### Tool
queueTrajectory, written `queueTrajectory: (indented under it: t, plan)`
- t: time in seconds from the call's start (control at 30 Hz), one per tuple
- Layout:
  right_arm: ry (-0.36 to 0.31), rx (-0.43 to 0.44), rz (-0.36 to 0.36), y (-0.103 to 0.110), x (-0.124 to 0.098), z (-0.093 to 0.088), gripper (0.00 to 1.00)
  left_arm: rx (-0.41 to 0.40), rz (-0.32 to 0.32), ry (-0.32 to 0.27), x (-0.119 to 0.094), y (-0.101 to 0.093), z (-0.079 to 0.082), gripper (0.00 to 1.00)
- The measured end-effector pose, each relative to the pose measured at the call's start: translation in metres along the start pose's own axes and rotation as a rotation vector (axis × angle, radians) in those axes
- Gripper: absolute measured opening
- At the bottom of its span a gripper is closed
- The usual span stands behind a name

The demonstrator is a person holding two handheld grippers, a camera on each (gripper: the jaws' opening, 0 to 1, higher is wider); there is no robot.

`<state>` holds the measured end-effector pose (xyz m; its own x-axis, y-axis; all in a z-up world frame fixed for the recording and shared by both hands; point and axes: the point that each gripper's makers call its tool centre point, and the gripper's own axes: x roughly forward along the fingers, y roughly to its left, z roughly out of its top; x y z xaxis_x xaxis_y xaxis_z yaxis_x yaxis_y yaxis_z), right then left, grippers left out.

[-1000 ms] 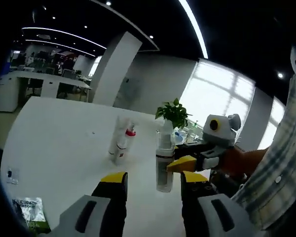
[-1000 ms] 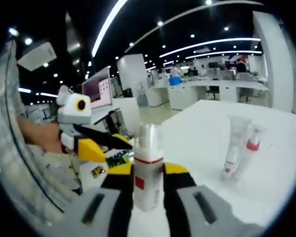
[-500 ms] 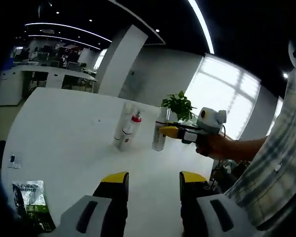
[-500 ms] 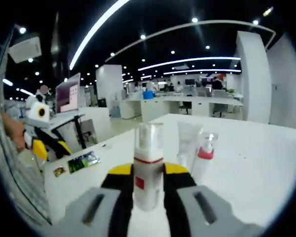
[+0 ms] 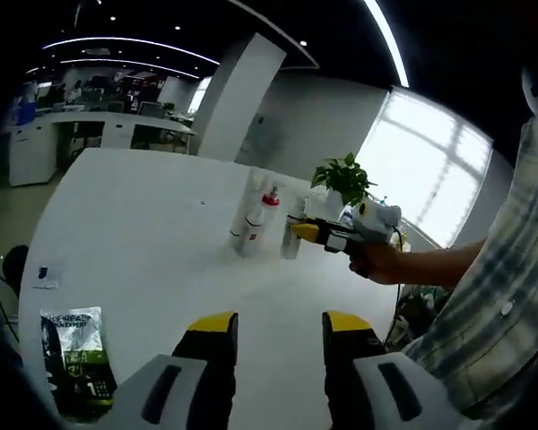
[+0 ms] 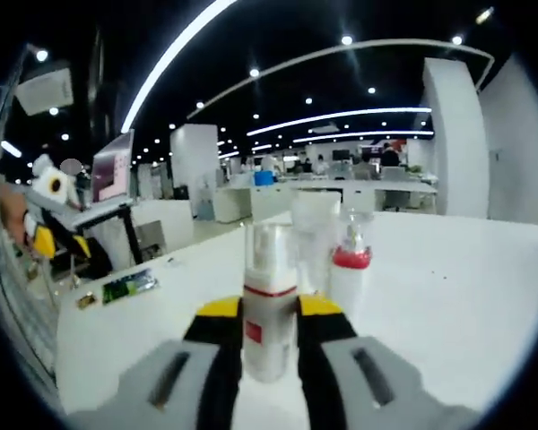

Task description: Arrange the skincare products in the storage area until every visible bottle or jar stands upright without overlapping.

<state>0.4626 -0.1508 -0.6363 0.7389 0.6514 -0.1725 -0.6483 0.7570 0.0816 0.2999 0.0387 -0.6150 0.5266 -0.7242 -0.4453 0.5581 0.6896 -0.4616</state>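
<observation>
- Since a second ago, my right hand-held gripper (image 6: 269,313) has carried the clear bottle (image 6: 270,300) from just ahead of the left jaws out to the two products standing mid-bench.
- From the left gripper view I see the right hand-held gripper (image 5: 307,233) held out level on an outstretched arm (image 5: 430,265) in a plaid sleeve (image 5: 511,296), with the clear bottle (image 5: 291,240) upright at its tips.
- Its yellow-tipped jaws are pinching that bottle at the lower body; the bottle has a red band.
- My left hand-held gripper (image 5: 274,327) sits low over the white bench (image 5: 134,242), jaws spread, nothing between them.
- Just beside the held bottle stand a white tube (image 5: 248,215) and a red-collared pump bottle (image 5: 264,219), both upright and close together.
- One green packet (image 5: 76,354) lies flat near the bench's edge.
</observation>
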Motion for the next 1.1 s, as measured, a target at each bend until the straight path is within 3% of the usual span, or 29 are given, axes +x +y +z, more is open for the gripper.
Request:
queueTrajectory:
  t: [0.17, 0.23, 0.33, 0.53, 0.7, 1.1]
  plan:
    - [-0.009, -0.009, 0.018, -0.012, 0.009, -0.013, 0.20, -0.013, 0.028, 0.035, -0.008, 0.004, -0.011, 0.36]
    - [-0.023, -0.026, 0.030, -0.014, 0.012, -0.017, 0.20, -0.082, 0.031, 0.034, -0.011, 0.005, -0.013, 0.36]
    - [-0.025, -0.034, 0.032, -0.017, 0.015, -0.024, 0.20, -0.084, 0.039, 0.021, -0.013, 0.006, -0.011, 0.36]
    - [-0.030, -0.031, 0.013, -0.028, 0.019, -0.039, 0.20, -0.102, 0.058, 0.074, -0.014, 0.008, -0.029, 0.36]
    - [-0.043, -0.040, 0.019, -0.026, 0.019, -0.037, 0.20, -0.134, 0.069, 0.083, -0.017, 0.012, -0.036, 0.35]
    - [-0.056, -0.058, 0.015, -0.031, 0.029, -0.041, 0.20, -0.173, 0.070, 0.056, -0.018, 0.012, -0.034, 0.35]
